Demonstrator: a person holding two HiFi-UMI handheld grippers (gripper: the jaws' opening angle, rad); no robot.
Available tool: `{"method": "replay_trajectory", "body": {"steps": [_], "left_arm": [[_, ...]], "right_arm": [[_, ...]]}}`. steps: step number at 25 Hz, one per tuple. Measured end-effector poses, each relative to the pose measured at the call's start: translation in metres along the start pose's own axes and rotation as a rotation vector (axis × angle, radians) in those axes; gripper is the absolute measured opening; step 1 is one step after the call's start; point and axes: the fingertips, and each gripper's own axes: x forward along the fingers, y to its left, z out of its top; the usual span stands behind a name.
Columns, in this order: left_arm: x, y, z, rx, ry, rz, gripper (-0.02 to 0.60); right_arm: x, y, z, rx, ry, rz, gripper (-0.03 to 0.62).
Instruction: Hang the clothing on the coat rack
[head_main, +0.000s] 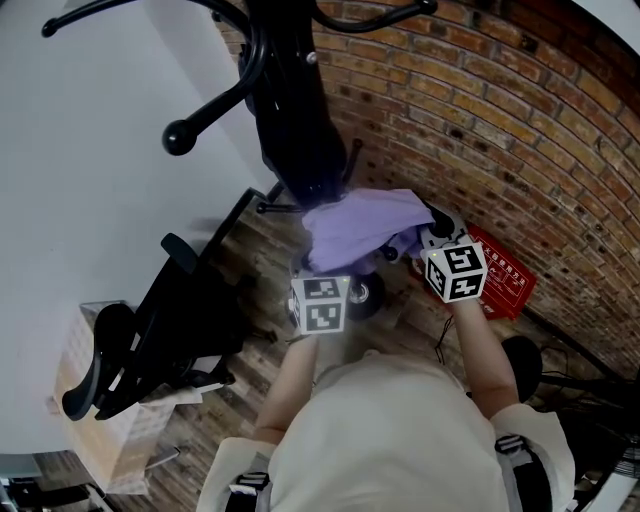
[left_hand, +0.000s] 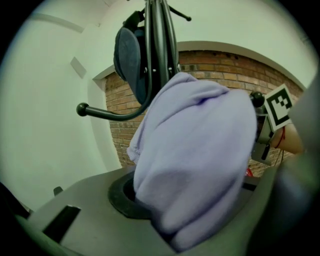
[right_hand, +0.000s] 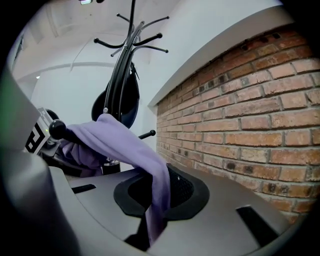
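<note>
step: we hold purple garment (head_main: 360, 228) by coat rack (right_hand: 120, 70) | left gripper (left_hand: 170, 235) clamps thick bunch, right gripper (right_hand: 150, 232) pinches thin fold | next: drape over hook (head_main: 180, 137)

Red flat rectangular board (head_main: 505, 275) on the wooden floor (head_main: 265, 265) by the brick wall (head_main: 480, 110): white print, too small and blurred to read
White cubes with black square markers (head_main: 322, 303): coded patterns only, no letters or digits
Other readable text: none
</note>
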Motion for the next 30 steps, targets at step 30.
{"method": "replay_trajectory", "body": {"steps": [30], "left_arm": [[0.017,-0.066,-0.033,-0.011,-0.002,-0.208,0.135]], "right_arm": [[-0.007,0.103,-0.083,0.13,0.116,0.174,0.021]]}}
